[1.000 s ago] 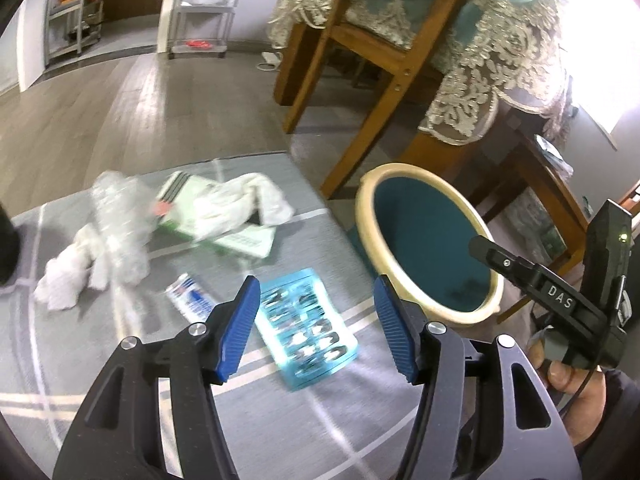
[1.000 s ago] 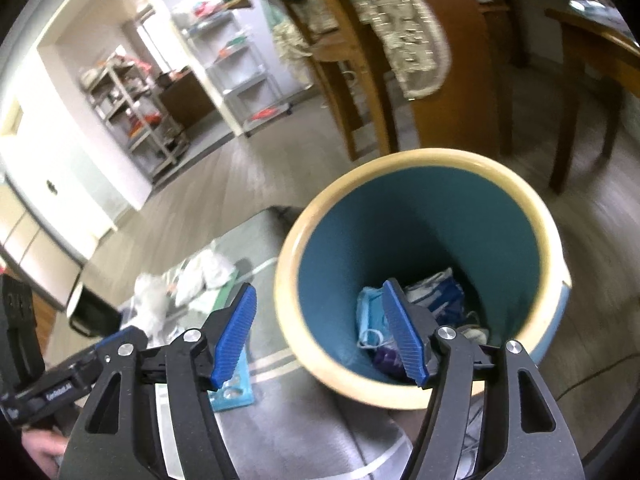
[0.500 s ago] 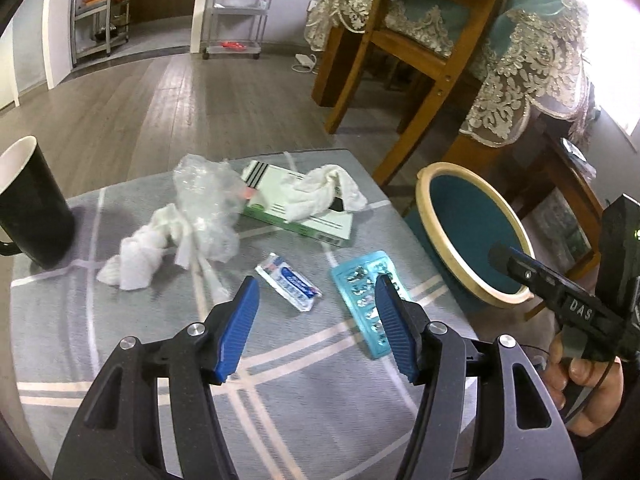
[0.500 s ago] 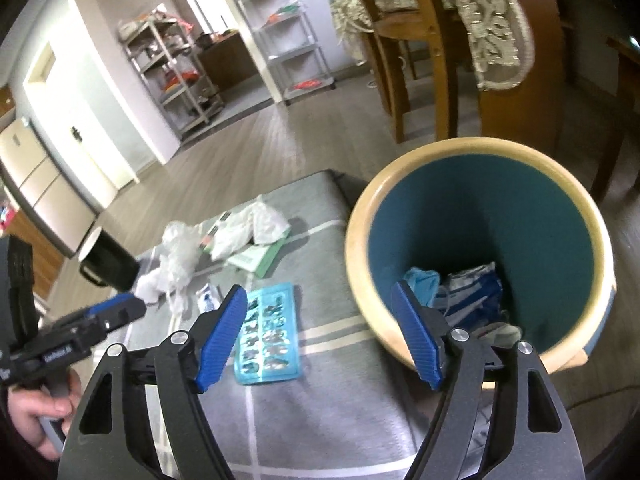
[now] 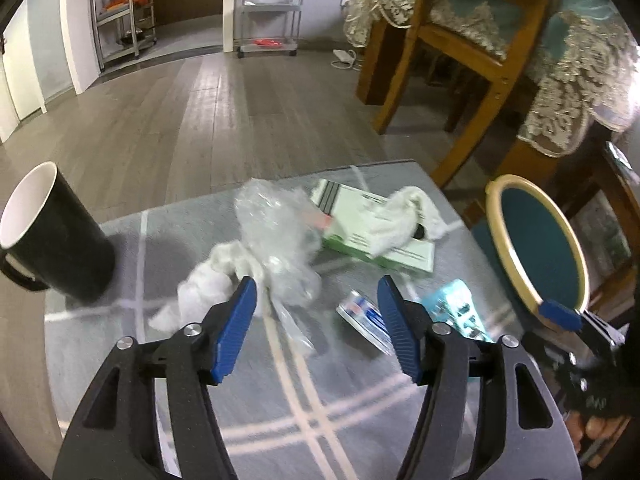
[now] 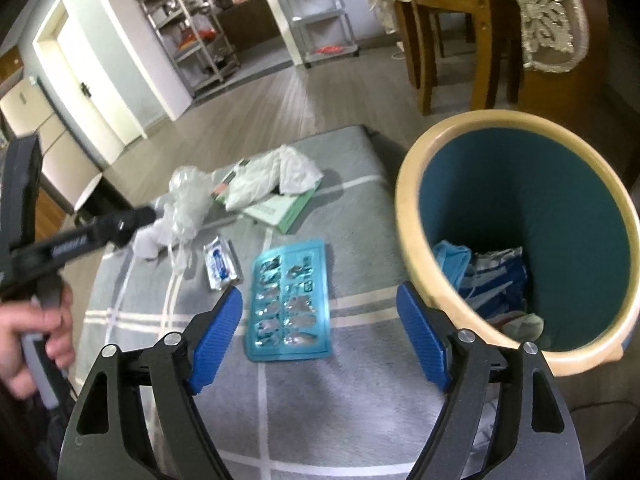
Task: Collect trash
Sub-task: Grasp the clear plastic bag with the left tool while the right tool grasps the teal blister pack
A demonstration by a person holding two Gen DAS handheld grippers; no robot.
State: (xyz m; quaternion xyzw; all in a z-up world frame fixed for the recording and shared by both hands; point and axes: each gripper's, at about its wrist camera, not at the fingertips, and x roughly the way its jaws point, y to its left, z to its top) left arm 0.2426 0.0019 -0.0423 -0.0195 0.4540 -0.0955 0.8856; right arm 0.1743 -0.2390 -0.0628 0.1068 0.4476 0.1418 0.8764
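Grippers come first in both views: the right gripper [image 6: 318, 334] hangs wide apart and empty over the near part of a grey cloth with white lines [image 6: 360, 412], its jaws having just been opening, with the blue blister pack [image 6: 290, 300] lying flat between and just beyond its fingers. The left gripper [image 5: 316, 320] is also apart and empty, its jaws just opened a little further, and it points at the clear crumpled plastic [image 5: 280, 240] near the middle of the cloth. Beside that lie a white tissue wad [image 5: 200, 292] and a small sachet [image 5: 364, 320]. Farther back, by the far edge, a second tissue [image 5: 400, 220] rests on a green and white box [image 5: 384, 248]. A black cup [image 5: 52, 236] stands at the left edge. Off the right edge stands the bin [image 6: 408, 208], with trash already inside. Beyond are the wooden floor [image 5: 200, 120], a wooden chair [image 5: 460, 60], a lace tablecloth [image 5: 580, 80] and metal shelves [image 5: 120, 8].
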